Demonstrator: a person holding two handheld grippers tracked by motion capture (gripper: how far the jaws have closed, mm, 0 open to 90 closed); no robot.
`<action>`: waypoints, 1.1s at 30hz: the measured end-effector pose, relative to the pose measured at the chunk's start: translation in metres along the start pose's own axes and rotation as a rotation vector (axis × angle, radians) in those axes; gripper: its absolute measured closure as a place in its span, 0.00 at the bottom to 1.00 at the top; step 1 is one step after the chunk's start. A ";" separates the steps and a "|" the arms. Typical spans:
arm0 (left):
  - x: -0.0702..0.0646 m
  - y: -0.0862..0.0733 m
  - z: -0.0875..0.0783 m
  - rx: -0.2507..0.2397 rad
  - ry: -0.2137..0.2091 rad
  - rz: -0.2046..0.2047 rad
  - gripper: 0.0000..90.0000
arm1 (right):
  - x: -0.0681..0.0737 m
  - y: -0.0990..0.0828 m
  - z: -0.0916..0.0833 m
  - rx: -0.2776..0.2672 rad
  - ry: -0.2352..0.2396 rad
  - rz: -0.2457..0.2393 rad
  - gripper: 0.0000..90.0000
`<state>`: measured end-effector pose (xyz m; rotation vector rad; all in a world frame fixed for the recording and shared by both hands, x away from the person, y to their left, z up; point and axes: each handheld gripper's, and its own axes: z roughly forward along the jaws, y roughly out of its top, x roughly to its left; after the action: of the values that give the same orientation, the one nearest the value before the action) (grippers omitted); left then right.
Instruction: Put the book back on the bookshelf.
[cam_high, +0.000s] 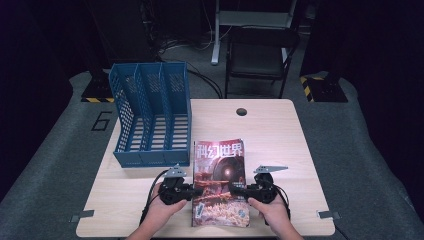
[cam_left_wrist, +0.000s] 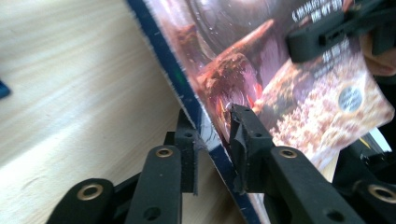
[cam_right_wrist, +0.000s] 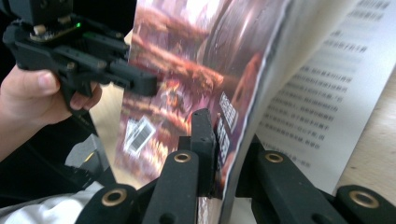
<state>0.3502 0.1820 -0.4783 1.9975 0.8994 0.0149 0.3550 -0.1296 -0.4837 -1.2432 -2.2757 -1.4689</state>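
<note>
A magazine (cam_high: 220, 180) with a reddish science-fiction cover lies lengthwise at the table's near edge between my two grippers. My left gripper (cam_high: 196, 191) is shut on its left, spine edge; in the left gripper view the dark blue spine (cam_left_wrist: 187, 93) runs between that gripper's (cam_left_wrist: 212, 140) two jaws. My right gripper (cam_high: 239, 190) is shut on the right edge. In the right gripper view this gripper (cam_right_wrist: 226, 149) pinches the cover (cam_right_wrist: 187, 70) with some pages, tilted up from a printed white page (cam_right_wrist: 317, 102) behind it. Each gripper view also shows the other gripper on the far edge.
A blue three-slot file rack (cam_high: 152, 120) stands at the far left of the wooden table (cam_high: 280, 130), its open slots facing up. A cable hole (cam_high: 241, 111) sits near the far edge. A dark chair (cam_high: 260, 55) stands beyond the table.
</note>
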 end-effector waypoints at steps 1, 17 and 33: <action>0.000 0.000 -0.002 -0.012 0.004 -0.004 0.85 | 0.000 0.000 0.001 0.006 0.008 -0.003 0.92; -0.002 0.021 -0.011 -0.032 0.053 0.046 0.93 | 0.001 0.001 0.006 0.083 0.027 0.015 0.92; -0.005 0.028 -0.020 -0.069 0.035 0.084 0.93 | 0.012 0.011 0.000 0.056 -0.039 -0.074 0.95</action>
<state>0.3561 0.1848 -0.4441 1.9749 0.8263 0.1268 0.3554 -0.1210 -0.4701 -1.1950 -2.3954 -1.4058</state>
